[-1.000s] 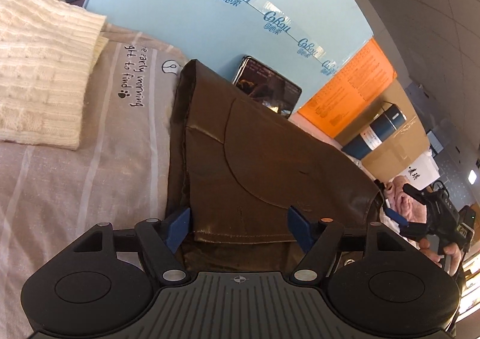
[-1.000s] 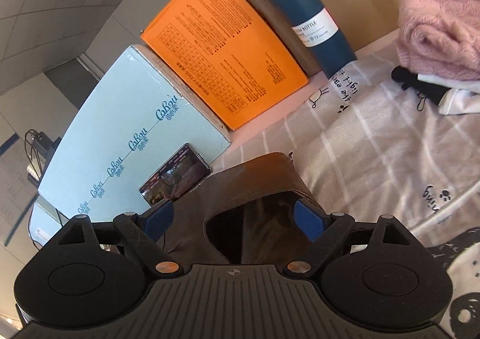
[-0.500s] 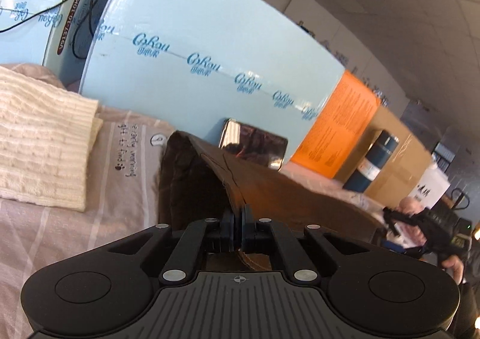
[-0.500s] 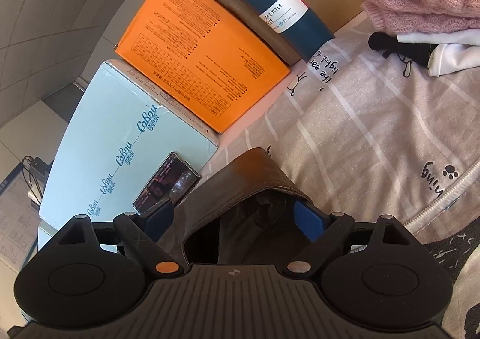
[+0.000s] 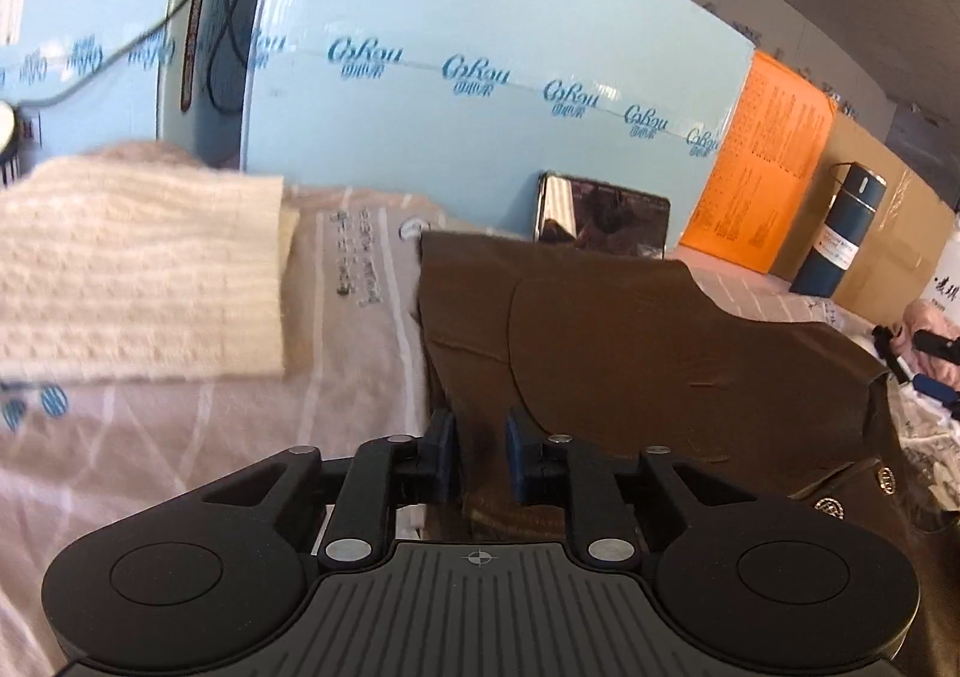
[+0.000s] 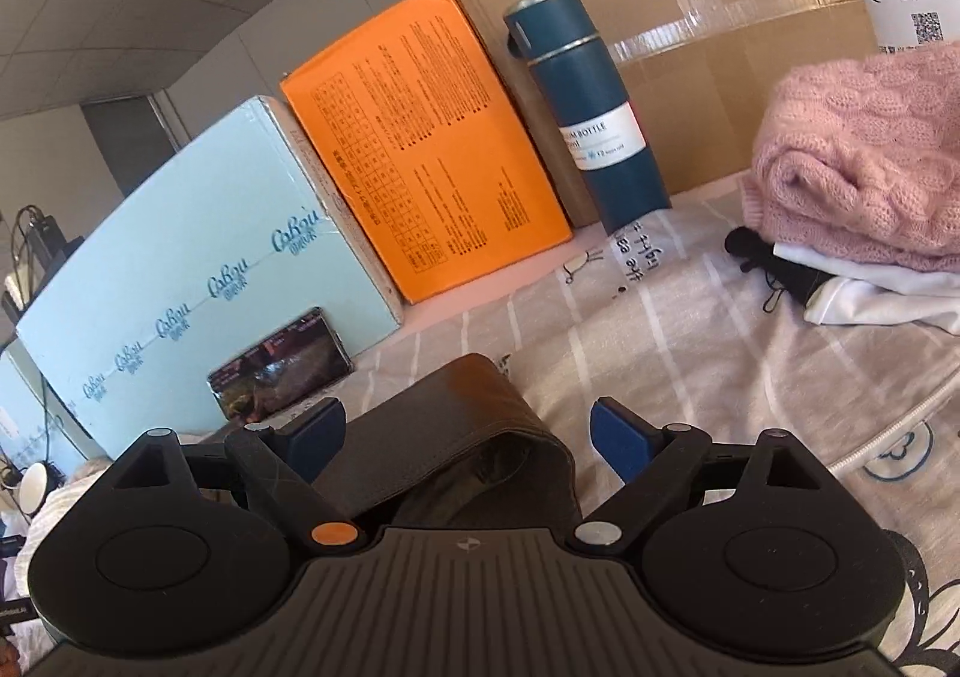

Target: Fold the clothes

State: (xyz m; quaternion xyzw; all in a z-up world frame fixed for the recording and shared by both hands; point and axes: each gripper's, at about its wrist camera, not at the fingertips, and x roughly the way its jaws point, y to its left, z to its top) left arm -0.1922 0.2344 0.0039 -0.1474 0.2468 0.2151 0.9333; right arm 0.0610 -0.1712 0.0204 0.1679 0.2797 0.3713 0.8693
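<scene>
Nearest us, our left gripper (image 5: 477,458) has gone from wide apart, to clamped on the near hem, to a narrow gap a moment later: the fingers (image 5: 441,452) are opening, and the hem of the brown garment (image 5: 630,353) lies loose between them, so we read it as released. In that time the cloth has dropped from a lifted ridge to lying flat on the bed (image 5: 180,437), doubled over itself. That suggests one fold has just been laid down.

Our right gripper (image 6: 465,437) is spread wide as before, with a folded brown corner (image 6: 468,407) standing between the fingers but not pinched (the pads sit clear of it on both sides). It has swung a little, nothing more.

The garment lies on the striped sheet in front of both hands, its button end towards the right. Just beyond it a phone (image 5: 603,218) leans on the pale blue box (image 5: 480,137); the orange box (image 6: 420,137), the bottle (image 6: 594,113) and the pink knit pile (image 6: 864,155) sit farther off, and a cream sweater (image 5: 138,269) lies to the left.

Next, we judge, comes smoothing or a second fold.
</scene>
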